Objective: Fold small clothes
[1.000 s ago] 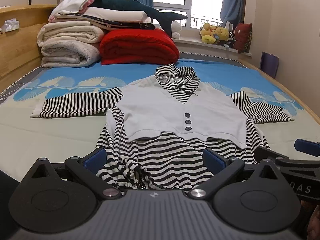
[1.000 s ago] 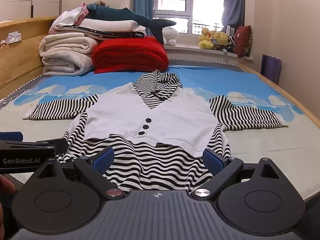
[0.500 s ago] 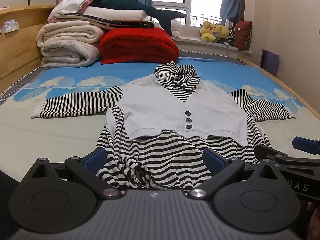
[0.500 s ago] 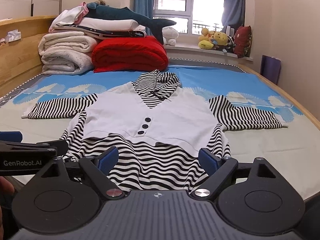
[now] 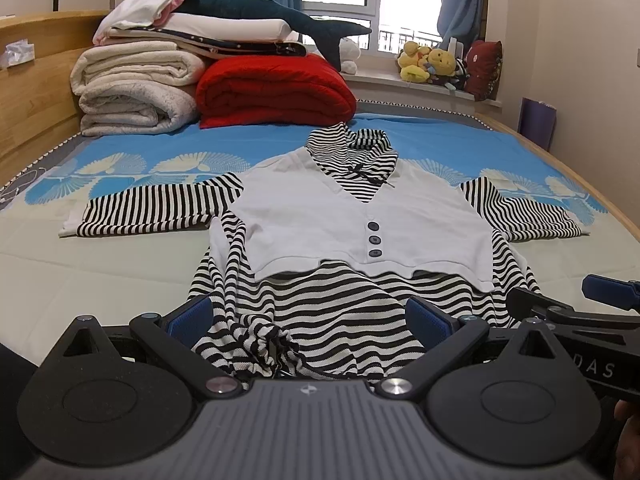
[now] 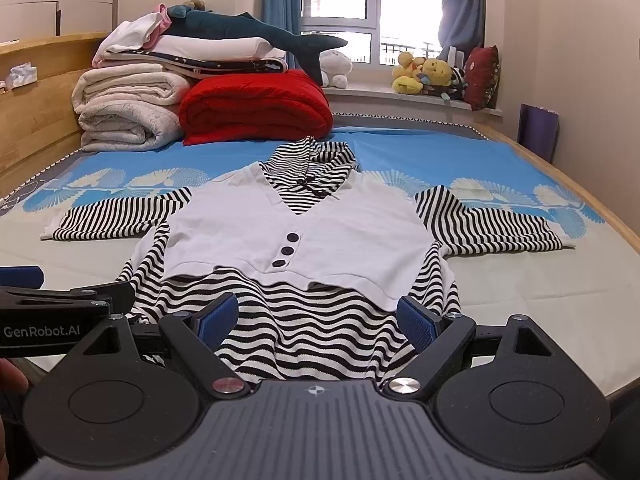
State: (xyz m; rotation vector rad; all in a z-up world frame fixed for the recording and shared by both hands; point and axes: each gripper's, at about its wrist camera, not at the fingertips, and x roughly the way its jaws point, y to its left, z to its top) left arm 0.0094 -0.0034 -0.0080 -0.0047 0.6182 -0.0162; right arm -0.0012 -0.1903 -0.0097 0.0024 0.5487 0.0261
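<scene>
A small black-and-white striped garment with a white buttoned vest front (image 5: 360,220) lies flat on the bed, sleeves spread left and right; it also shows in the right wrist view (image 6: 296,232). My left gripper (image 5: 308,318) is open, its blue pads straddling the bunched lower left hem. My right gripper (image 6: 320,318) is open over the lower right hem, its jaws a little narrower. Each gripper shows at the edge of the other's view: the right gripper (image 5: 576,312) and the left gripper (image 6: 60,300).
The bed (image 5: 80,272) has a pale sheet with a blue band. Folded white blankets (image 5: 136,88) and a red quilt (image 5: 276,92) are stacked at the far left, a plush shark (image 5: 256,6) on top. Stuffed toys (image 5: 432,64) sit on the windowsill. Wooden bed edge at right.
Both grippers have edged slightly forward over the hem. The right gripper's jaws have narrowed a little. The garment has not moved.
</scene>
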